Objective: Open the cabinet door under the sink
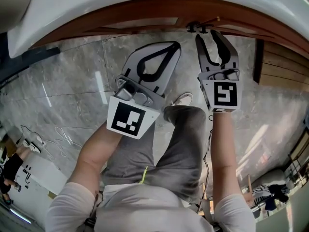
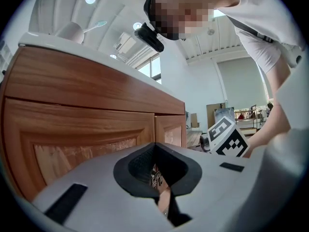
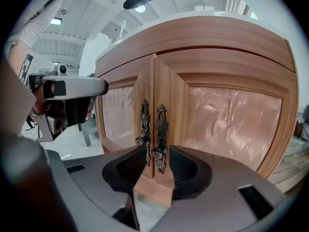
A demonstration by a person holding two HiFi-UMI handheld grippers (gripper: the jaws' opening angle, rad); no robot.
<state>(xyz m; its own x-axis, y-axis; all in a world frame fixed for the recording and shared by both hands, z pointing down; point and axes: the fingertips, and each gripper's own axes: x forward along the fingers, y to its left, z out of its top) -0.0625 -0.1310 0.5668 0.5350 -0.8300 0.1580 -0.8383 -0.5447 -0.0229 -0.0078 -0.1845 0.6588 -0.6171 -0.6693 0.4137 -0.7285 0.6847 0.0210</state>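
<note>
**Right tongs squared up to the door pulls**

The right gripper [image 3: 157, 148], jaws spread, faces the paired ornate handles [image 3: 160, 129] at the seam of the cabinet doors [image 3: 231, 115], apparently to take one. The left gripper [image 1: 170, 45], jaws together and empty, waits aside. The person's shoe [image 1: 182, 99] stands near the doors' swing.

Grey left tool [image 1: 174, 45] and right tool [image 1: 208, 35] bear black-and-white marker cubes [image 1: 126, 117]; white sleeves [image 1: 72, 203], grey trousers [image 1: 183, 144].
</note>
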